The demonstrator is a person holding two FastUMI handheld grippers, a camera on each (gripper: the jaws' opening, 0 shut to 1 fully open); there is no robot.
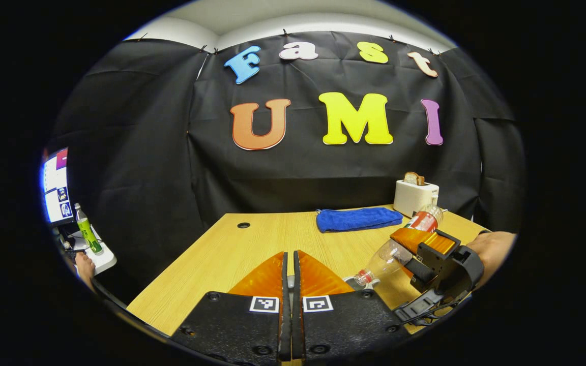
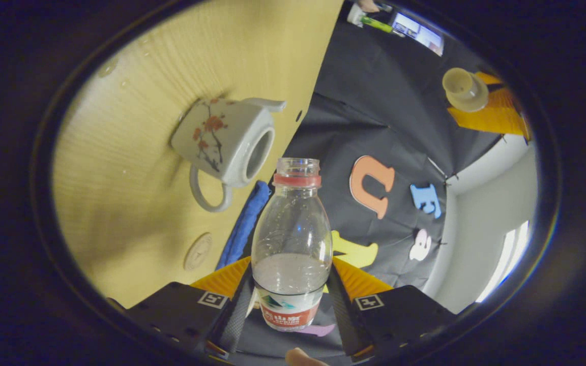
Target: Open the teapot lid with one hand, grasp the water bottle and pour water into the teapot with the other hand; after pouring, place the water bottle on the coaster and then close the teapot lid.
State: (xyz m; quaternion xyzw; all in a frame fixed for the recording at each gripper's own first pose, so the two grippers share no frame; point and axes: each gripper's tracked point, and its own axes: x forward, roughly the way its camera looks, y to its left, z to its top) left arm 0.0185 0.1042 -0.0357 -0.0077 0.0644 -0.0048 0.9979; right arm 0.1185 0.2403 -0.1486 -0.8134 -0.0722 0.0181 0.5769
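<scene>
Fingers of right gripper [image 2: 291, 284] clamped on water bottle [image 2: 291, 239], neck tipped twd open teapot [image 2: 227, 142]; left gripper [image 1: 288, 277] pinched together, lid [image 2: 465, 89] at its tips.

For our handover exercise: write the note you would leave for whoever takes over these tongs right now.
Left tongs: shut on the teapot lid, held away from the pot.
Right tongs: shut on the uncapped water bottle, tipped toward the open teapot on the table; there is water in the bottle.
Done: lid off, bottle grasped.
Left: finish pouring, set the bottle on the coaster, close the lid.
</scene>
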